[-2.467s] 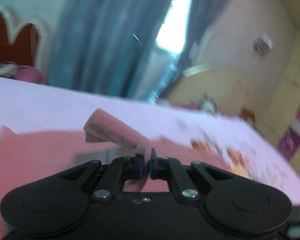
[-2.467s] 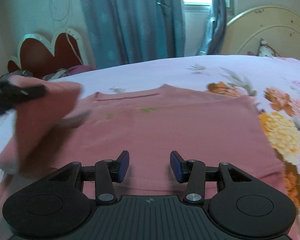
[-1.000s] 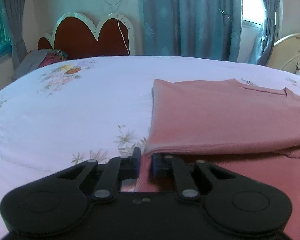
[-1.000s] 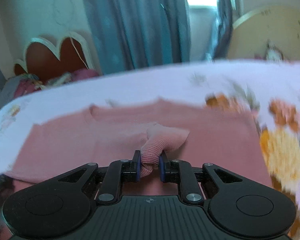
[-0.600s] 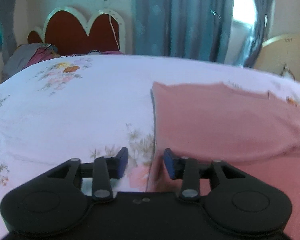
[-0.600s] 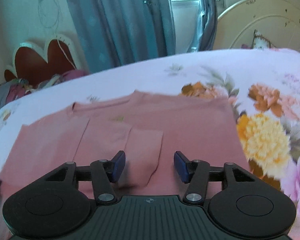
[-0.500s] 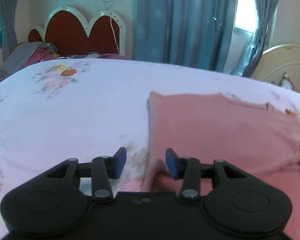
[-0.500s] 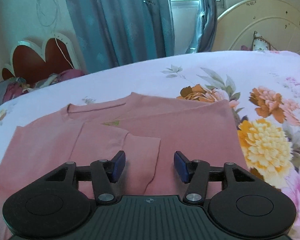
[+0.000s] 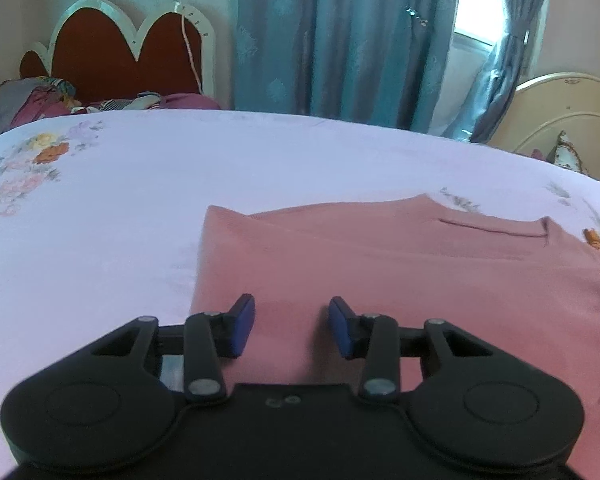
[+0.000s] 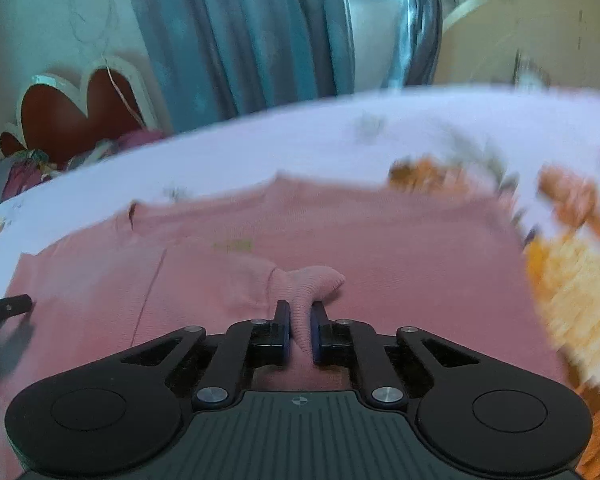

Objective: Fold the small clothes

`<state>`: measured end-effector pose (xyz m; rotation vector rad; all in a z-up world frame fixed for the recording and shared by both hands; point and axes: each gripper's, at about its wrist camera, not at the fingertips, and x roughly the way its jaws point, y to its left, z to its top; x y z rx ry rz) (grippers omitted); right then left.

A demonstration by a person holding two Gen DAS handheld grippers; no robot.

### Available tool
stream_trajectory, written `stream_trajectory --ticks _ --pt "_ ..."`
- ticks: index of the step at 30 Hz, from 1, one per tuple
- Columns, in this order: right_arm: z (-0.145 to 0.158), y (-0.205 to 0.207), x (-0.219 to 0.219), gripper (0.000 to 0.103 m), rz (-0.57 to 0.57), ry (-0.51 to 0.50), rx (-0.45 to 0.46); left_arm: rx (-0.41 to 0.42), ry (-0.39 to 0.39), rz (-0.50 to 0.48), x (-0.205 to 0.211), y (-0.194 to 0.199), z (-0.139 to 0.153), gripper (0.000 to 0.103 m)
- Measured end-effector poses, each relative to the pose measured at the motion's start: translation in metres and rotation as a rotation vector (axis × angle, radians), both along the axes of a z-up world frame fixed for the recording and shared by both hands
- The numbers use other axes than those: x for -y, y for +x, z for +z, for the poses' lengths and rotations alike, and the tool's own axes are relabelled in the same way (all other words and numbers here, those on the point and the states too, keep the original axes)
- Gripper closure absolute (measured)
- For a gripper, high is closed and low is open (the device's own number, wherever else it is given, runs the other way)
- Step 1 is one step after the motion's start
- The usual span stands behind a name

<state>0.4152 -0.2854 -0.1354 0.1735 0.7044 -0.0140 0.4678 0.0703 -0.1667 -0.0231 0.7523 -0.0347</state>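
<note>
Pink top (image 9: 400, 280) lies flat on the bedsheet (image 9: 100, 220), sleeves apparently folded in (body fold judged pending); a cuff is pinched by the right gripper (image 10: 299, 332), left gripper (image 9: 291, 326) held wide, empty.

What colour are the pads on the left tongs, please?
Blue pads, clearest in the left wrist view.

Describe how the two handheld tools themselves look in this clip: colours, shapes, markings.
Both are matte black with two round lobes and silver-riveted linkage arms ending in blue pads. The left tool has a smooth body; the right tool has a ribbed grey body with a small crosshair mark. No cables or sleeves show.
</note>
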Motion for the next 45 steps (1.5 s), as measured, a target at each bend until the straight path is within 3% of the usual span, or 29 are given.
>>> stream_trajectory --ticks 1,4,7,12,17,22,24,26,31,36,45 --pt "0.0 0.0 0.0 0.095 -0.004 -0.032 0.009 -0.003 0.0 0.006 -0.001 0.002 -0.003 0.063" --pt "-0.025 0.01 0.004 0.098 -0.009 -0.055 -0.093 0.006 0.003 0.013 -0.004 0.003 -0.006 0.061" --pt "-0.02 0.01 0.007 0.097 0.007 -0.045 -0.089 0.003 0.02 -0.001 -0.002 0.002 -0.002 0.063" --pt "0.004 0.009 0.004 0.097 -0.008 -0.04 0.025 0.002 0.029 0.01 0.004 0.013 0.0 0.058" --pt "-0.005 0.026 -0.017 0.097 0.046 -0.024 -0.011 -0.009 0.067 0.008 0.013 0.023 -0.003 0.046" --pt "-0.025 0.035 -0.025 0.097 0.077 -0.051 -0.061 -0.01 0.082 0.003 0.014 0.024 -0.005 0.043" --pt "-0.026 0.036 -0.022 0.089 0.072 -0.063 -0.063 -0.012 0.084 0.002 0.013 0.024 -0.005 0.041" --pt "-0.025 0.035 -0.019 0.059 0.047 -0.104 -0.065 -0.014 0.09 -0.001 0.014 0.024 -0.005 0.041" --pt "-0.012 0.018 -0.007 0.058 0.02 -0.049 -0.035 -0.021 0.1 0.003 0.016 0.019 0.001 0.043" --pt "0.002 0.002 -0.017 0.058 0.073 -0.027 -0.012 -0.013 0.089 -0.013 0.019 -0.003 0.008 0.043" --pt "-0.003 -0.023 -0.037 0.058 0.155 -0.009 -0.053 -0.02 0.051 -0.057 0.03 -0.052 0.015 0.043"
